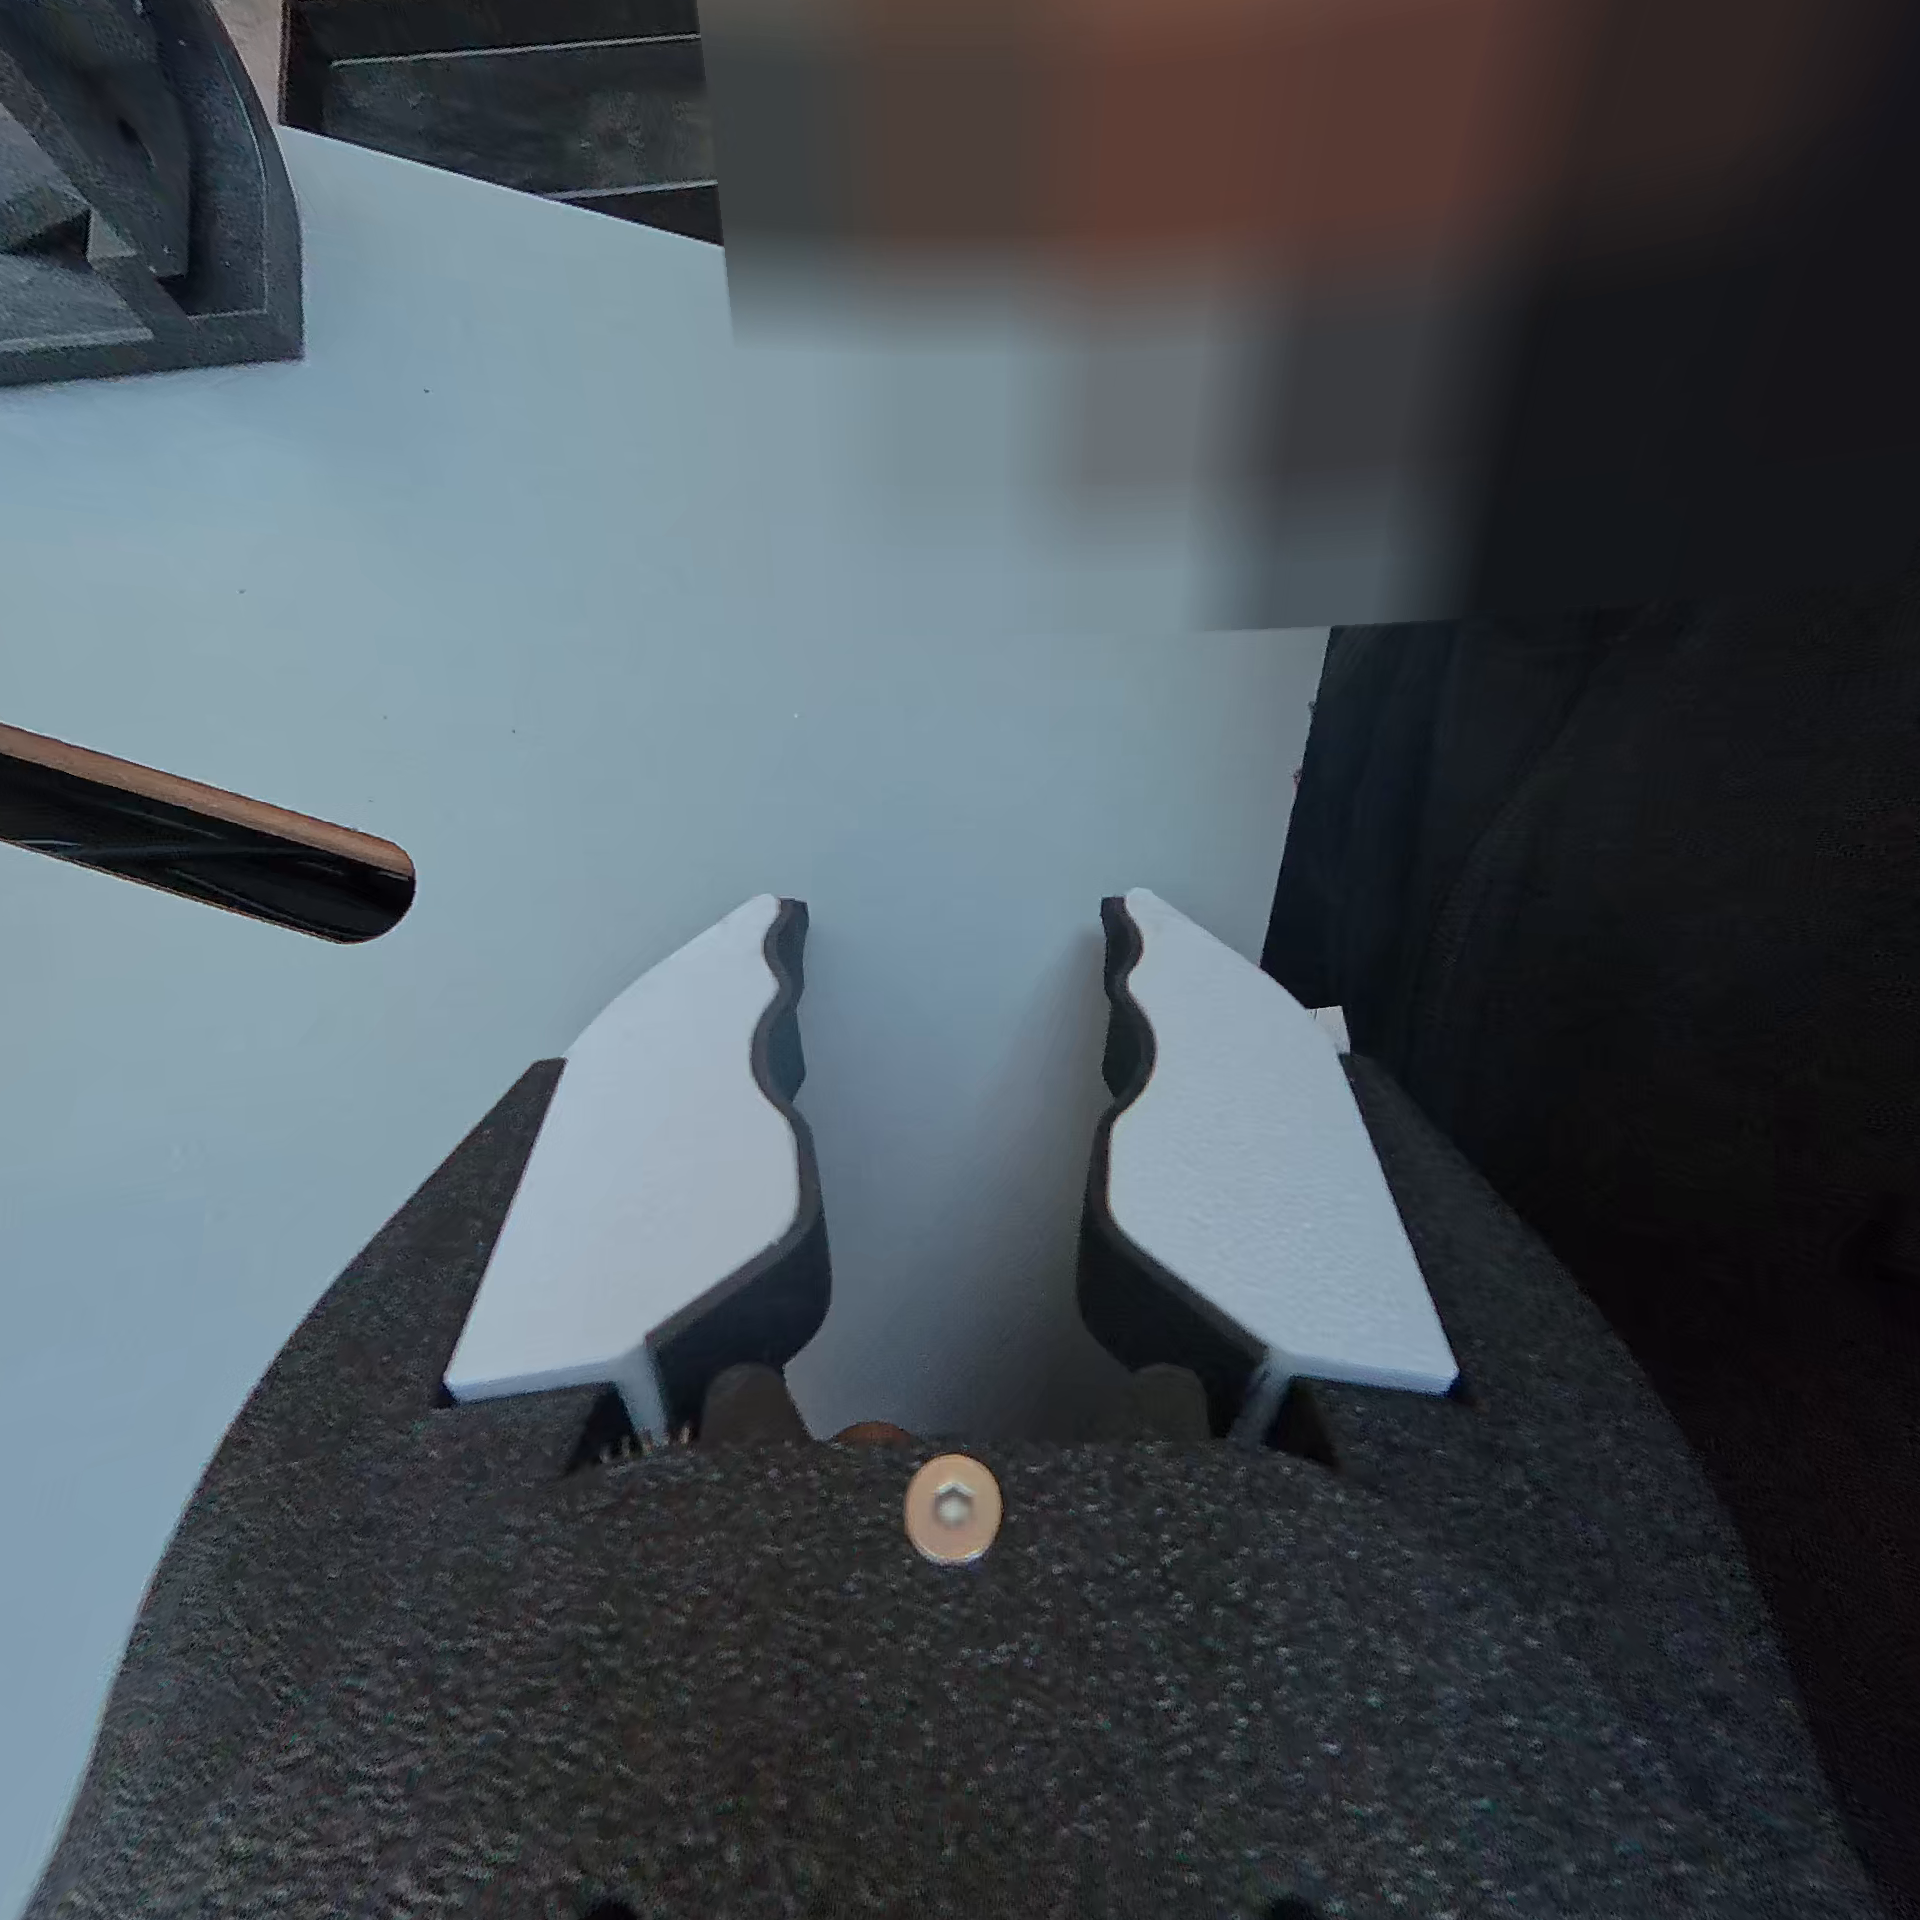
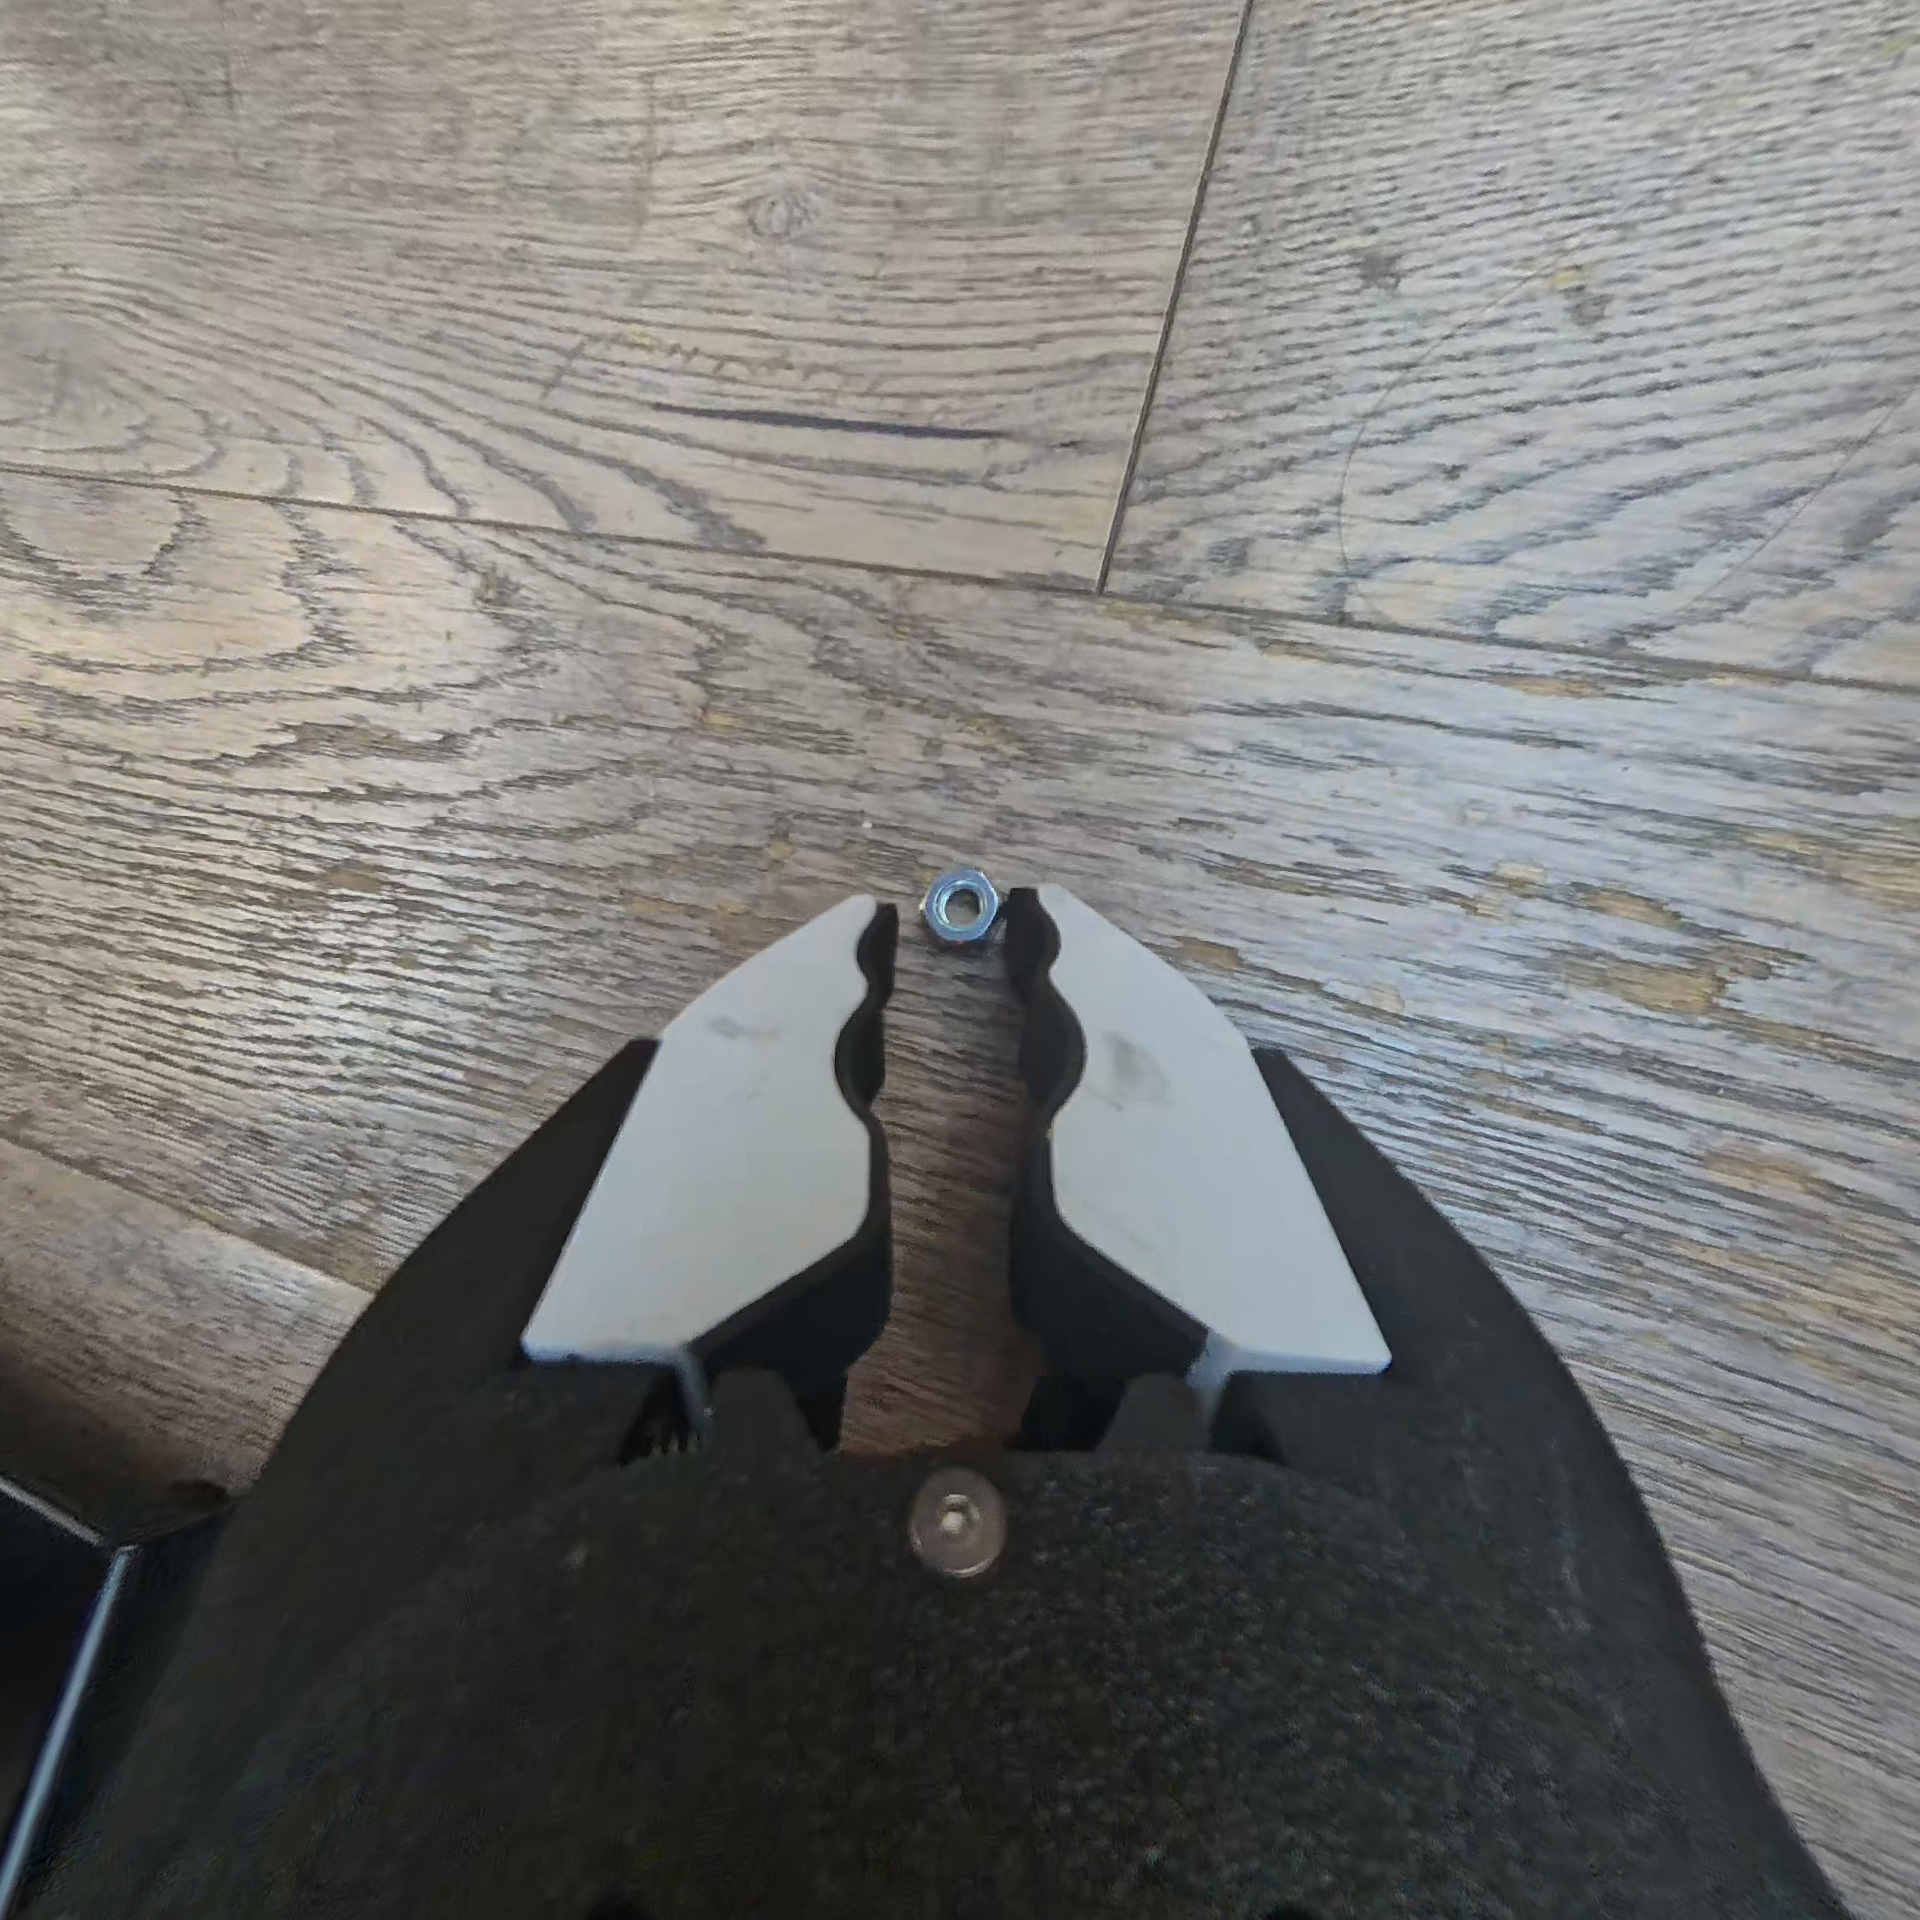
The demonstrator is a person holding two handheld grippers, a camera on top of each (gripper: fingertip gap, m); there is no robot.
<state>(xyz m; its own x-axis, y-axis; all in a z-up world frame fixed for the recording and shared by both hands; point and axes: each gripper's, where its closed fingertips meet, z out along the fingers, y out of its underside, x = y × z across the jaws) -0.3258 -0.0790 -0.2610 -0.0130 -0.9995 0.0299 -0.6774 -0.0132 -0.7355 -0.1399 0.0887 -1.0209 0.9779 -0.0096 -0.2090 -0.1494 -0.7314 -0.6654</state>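
A small silver hex nut (image 2: 965,912) was seen lying flat on the grey-brown wood-grain floor (image 2: 623,623), its round bore turned upward and its facets catching a bluish sheen. It was placed at the very tips of the right hand-held gripper (image 2: 954,920), whose fingers were only narrowly parted: the nut was touched, or all but touched, by the right-hand fingertip (image 2: 1023,914), while a sliver of floor was left showing between it and the left-hand fingertip (image 2: 883,925), so it was not pinched.

The nut and the floor were shown in the right wrist view alone. In the left wrist view a pale blue-white surface (image 1: 520,571) was shown instead, over which the left hand-held gripper (image 1: 954,914) was held with its fingers spread wide and nothing between them.

On that surface a long rounded slot (image 1: 260,862) with a brown wooden edge was cut at the left (darkness showed through it), and a black textured block (image 1: 135,208) was set at the far left corner. Dark fabric (image 1: 1610,1039) was seen beyond the surface's right edge. A dark object with a pale edge (image 2: 62,1621) was glimpsed at the lower left of the right wrist view, too cropped to be identified
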